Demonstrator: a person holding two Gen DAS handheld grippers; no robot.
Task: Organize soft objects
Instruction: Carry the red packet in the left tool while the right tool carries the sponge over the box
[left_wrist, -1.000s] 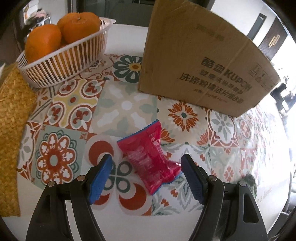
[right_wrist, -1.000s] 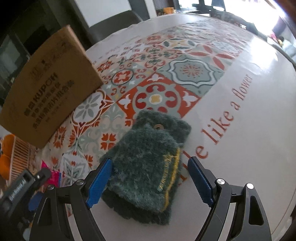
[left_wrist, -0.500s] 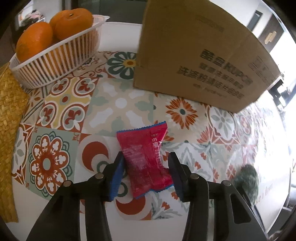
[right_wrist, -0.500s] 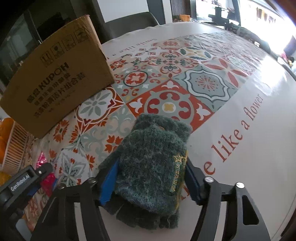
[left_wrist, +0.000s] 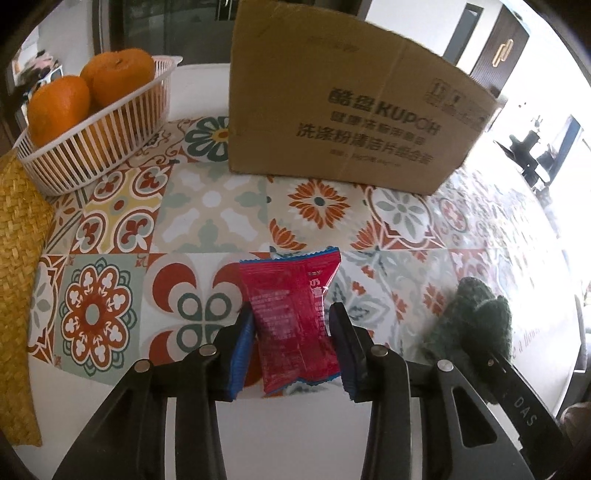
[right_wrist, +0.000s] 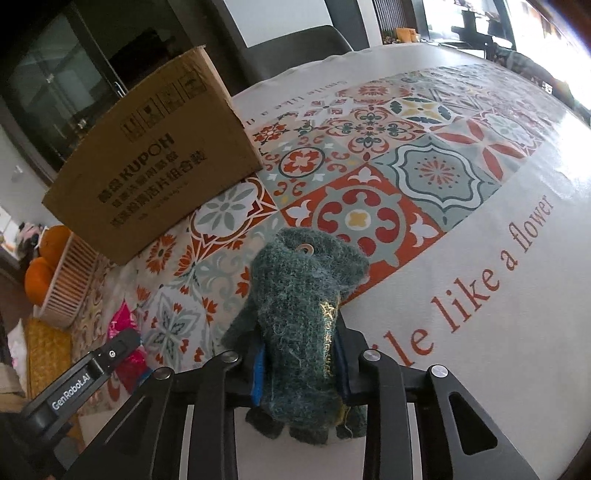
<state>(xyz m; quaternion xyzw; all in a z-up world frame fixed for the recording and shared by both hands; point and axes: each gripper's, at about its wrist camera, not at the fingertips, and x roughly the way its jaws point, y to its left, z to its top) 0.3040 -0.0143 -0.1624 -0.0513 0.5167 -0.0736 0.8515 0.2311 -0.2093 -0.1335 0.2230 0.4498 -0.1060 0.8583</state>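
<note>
My left gripper is shut on a red snack packet, which is held just above the patterned tablecloth. My right gripper is shut on a dark green knitted glove, squeezed between the blue pads and lifted at the front. The glove also shows at the right of the left wrist view. The packet shows pink in the right wrist view beside the left gripper's body. A cardboard box stands behind both.
A white basket of oranges stands at the back left. A woven straw mat lies along the left edge. The box also shows in the right wrist view. A chair stands beyond the table's far edge.
Both grippers went from wide open to shut: the left on the red packet, the right on the green glove. Both objects have been raised slightly and the glove is bunched narrower.
</note>
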